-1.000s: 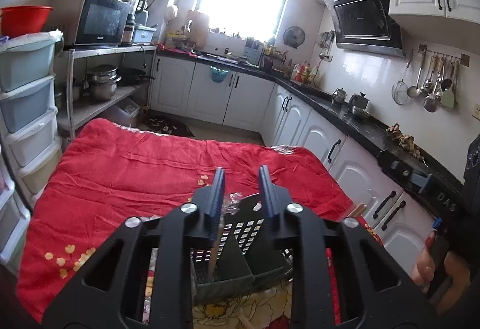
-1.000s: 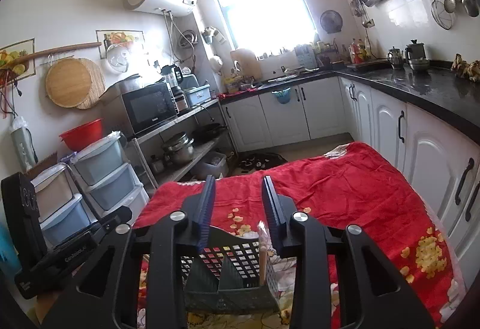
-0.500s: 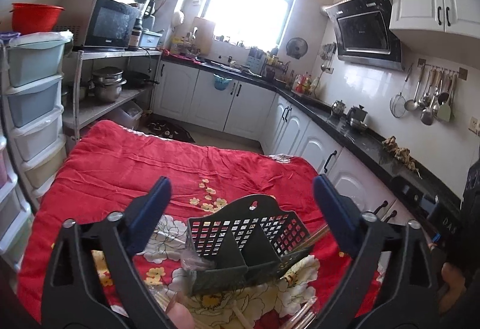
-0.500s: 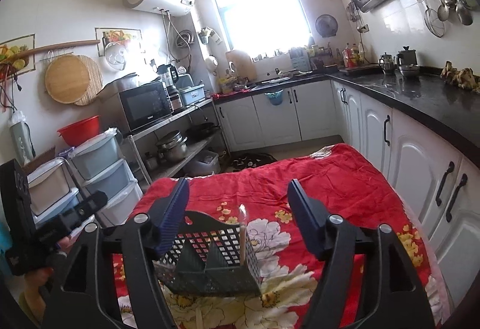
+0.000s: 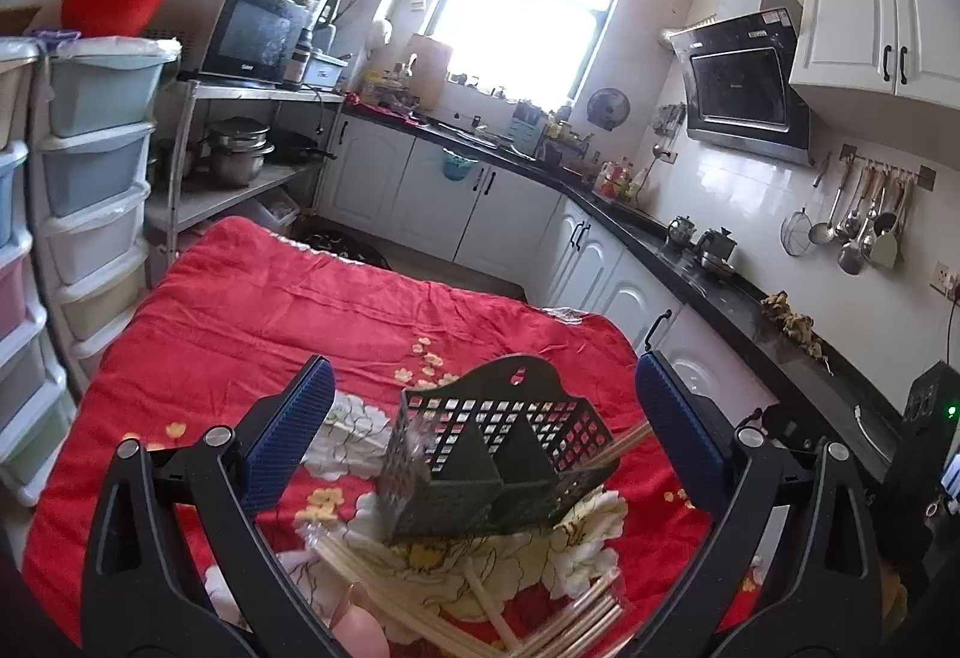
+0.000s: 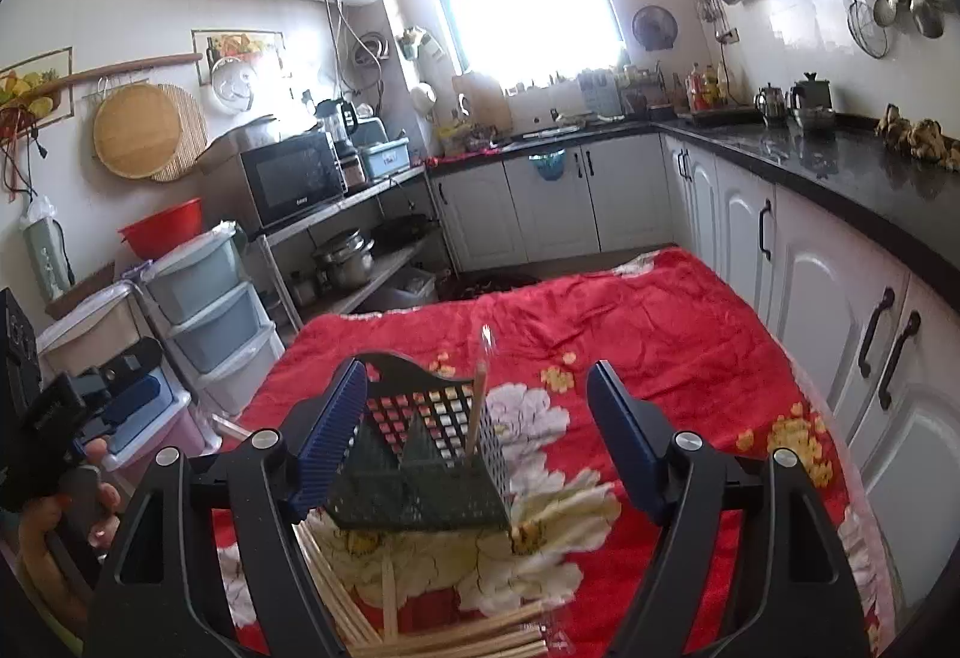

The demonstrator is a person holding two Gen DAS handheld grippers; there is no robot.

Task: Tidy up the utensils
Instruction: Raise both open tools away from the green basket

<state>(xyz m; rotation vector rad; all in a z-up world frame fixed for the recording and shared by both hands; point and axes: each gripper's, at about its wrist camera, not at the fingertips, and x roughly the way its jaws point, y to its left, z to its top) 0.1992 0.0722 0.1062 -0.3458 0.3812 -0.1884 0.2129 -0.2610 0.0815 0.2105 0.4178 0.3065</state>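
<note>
A dark green perforated utensil basket sits on the red flowered tablecloth. Pale chopsticks lean out of its right compartment; in the right wrist view one chopstick stands nearly upright there, with a clear wrapper at its top. Several loose chopsticks lie on the cloth in front of the basket. My left gripper is open wide, well clear of the basket. The jaws of my right gripper are opening; the basket stands between them, untouched by the pads.
Stacked plastic drawers and a metal rack with a microwave stand left of the table. White cabinets under a black counter run along the right. A hand holding the left gripper's handle shows at the left edge.
Both grippers went from nearly closed on chopsticks over the basket to wide open. They drew back toward me, and the chopsticks stayed in the basket.
</note>
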